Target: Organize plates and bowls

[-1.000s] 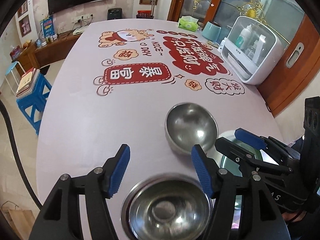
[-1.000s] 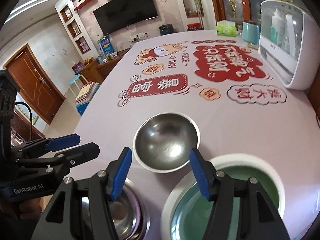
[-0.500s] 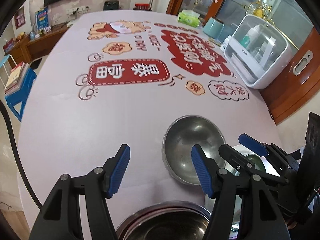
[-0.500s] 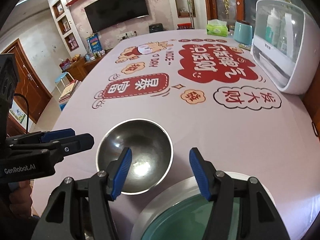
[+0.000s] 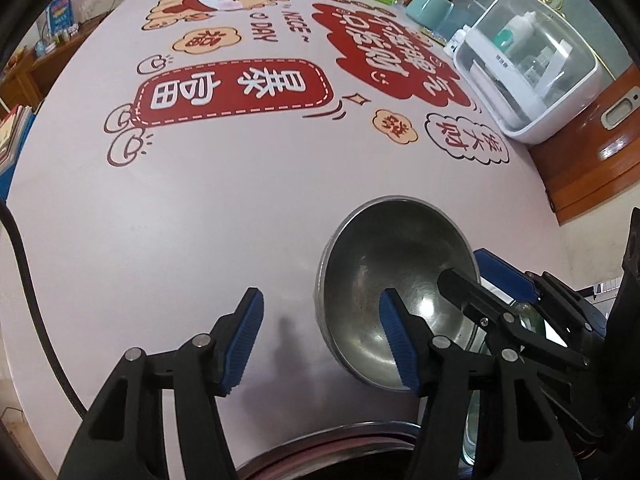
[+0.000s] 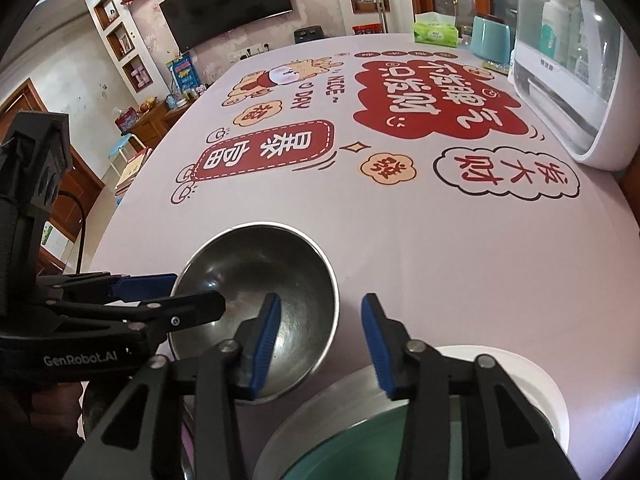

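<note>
Left wrist view shows the left gripper (image 5: 320, 340) with its blue fingers spread wide and nothing between them, hovering over the table (image 5: 200, 208). One steel bowl (image 5: 394, 280) stands upright on the table; this gripper's right-hand finger overlaps the bowl's near rim in the picture, though whether it touches cannot be told. The right gripper (image 5: 472, 276) reaches in from the far side of the bowl, its fingers over the bowl's edge. Nearer the camera than the bowl, at the bottom edge, the rim of a second steel dish (image 5: 340, 456) shows.

Right wrist view has the right gripper (image 6: 320, 336) spread open and empty too, one finger over the bowl (image 6: 256, 292), the other over bare table (image 6: 440, 260) beside it. The left gripper (image 6: 188, 292) comes in from the other side of the bowl, fingertips at its rim. A plate (image 6: 540, 384), white-rimmed with a green centre, lies on the table just beside the bowl, under the right gripper. Well beyond the bowl, at the table's far edge, stand a white storage case (image 6: 576, 80), a teal canister (image 6: 490, 42) and a tissue box (image 6: 436, 34).
</note>
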### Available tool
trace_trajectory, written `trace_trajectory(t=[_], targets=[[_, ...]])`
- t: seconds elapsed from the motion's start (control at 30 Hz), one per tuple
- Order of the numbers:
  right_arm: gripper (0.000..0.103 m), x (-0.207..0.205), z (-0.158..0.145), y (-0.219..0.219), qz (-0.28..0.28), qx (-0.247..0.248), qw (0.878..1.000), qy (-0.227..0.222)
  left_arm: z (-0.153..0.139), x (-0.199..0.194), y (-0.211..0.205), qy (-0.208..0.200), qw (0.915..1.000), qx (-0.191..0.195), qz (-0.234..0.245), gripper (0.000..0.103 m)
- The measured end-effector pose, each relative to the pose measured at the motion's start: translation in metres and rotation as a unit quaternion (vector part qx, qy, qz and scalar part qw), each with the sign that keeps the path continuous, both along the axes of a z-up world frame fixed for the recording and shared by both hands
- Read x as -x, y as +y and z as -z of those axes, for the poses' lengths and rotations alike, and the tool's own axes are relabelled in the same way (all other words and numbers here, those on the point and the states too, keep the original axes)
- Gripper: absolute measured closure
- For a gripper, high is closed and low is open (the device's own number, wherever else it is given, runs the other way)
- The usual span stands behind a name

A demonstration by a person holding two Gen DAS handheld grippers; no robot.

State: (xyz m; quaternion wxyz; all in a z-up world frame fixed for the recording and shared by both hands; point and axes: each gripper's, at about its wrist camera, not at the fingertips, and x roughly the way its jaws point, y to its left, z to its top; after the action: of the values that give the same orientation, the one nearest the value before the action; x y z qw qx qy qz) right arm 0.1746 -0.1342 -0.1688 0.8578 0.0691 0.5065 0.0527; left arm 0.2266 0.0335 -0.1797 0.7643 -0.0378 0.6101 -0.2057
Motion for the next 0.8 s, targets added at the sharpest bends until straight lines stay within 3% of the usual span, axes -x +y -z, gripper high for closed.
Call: trace_trajectory(t=[0.47,0.8], targets=[[0.081,-0.006,0.009,0.001,-0.008,-0.008,1.000,0.021,0.015,-0.006,-0.008,0.028,0.9995,0.004,0.011,0.089],[0.089,-0.006,0.010,-0.003,0.000,-0.014,1.000,0.024,0.015,-0.006,-0.011,0.027,0.9995,0.002,0.014,0.089]])
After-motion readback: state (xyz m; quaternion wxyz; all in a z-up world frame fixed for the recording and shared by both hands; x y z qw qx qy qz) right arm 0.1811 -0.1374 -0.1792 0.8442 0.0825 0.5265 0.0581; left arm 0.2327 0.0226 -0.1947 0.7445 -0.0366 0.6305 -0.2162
